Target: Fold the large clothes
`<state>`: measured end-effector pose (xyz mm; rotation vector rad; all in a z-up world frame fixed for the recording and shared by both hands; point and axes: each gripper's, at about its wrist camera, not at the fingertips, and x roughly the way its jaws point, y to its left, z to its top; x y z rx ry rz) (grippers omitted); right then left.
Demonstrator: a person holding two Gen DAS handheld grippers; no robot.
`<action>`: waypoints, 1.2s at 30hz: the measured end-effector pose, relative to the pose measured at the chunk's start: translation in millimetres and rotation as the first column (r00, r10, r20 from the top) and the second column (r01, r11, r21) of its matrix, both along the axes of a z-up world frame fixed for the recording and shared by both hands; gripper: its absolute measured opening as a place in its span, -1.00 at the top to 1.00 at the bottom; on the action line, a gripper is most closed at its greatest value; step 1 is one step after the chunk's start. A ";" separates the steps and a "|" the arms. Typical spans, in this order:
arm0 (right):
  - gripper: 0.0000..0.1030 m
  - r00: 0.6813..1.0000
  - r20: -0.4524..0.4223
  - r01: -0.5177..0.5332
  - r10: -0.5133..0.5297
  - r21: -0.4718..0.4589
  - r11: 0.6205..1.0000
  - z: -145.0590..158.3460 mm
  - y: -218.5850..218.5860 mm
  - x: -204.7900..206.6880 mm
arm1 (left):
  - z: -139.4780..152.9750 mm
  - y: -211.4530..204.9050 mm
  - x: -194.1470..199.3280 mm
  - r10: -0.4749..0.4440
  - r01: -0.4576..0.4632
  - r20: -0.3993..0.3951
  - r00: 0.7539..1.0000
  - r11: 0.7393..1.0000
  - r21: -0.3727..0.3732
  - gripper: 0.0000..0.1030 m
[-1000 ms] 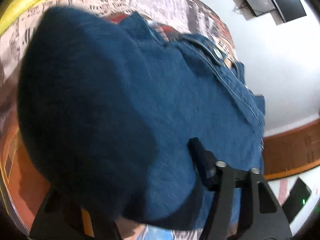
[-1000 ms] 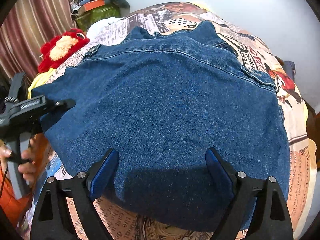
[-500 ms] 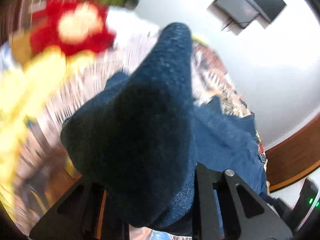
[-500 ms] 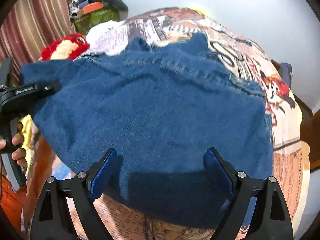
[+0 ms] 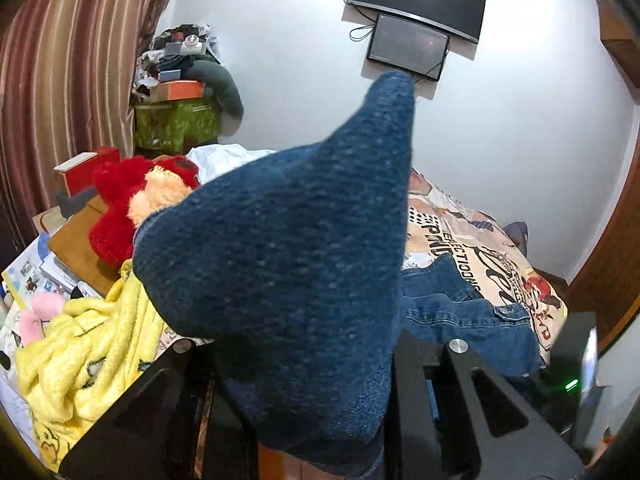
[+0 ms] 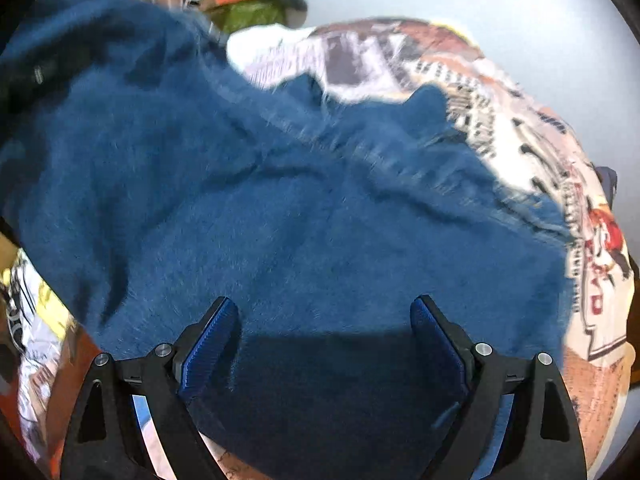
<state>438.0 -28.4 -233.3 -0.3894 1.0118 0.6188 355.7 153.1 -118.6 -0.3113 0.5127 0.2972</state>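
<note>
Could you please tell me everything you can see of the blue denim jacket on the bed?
The denim jacket is dark blue, heavy woven cotton by its look, with stitched seams and a metal button. Most of it lies spread on the printed bedspread. One side is lifted: the left gripper is shut on a bunched fold that rises to a point before its camera. The right gripper hangs open above the near hem; whether its fingers touch the cloth is unclear.

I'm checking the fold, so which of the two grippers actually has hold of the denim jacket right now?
The left gripper: its jaws are clamped on a raised corner of the denim jacket. The right gripper is open above the fabric.
</note>
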 end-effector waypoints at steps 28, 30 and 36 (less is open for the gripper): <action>-0.74 0.901 0.096 0.424 -0.423 0.013 0.906 59.9 -243.6 12.3 | -29.2 -271.1 57.8 -0.584 0.626 -0.230 0.778 0.697 0.349 0.62; -0.74 0.882 0.071 0.466 -0.467 0.029 0.884 59.1 -264.3 8.1 | -43.5 -276.0 55.4 -0.594 0.656 -0.278 0.755 0.682 0.325 0.60; -0.74 0.851 -0.024 0.524 -0.525 0.099 0.846 58.4 -292.4 -2.2 | -60.8 -276.2 37.6 -0.626 0.718 -0.355 0.694 0.639 0.276 0.57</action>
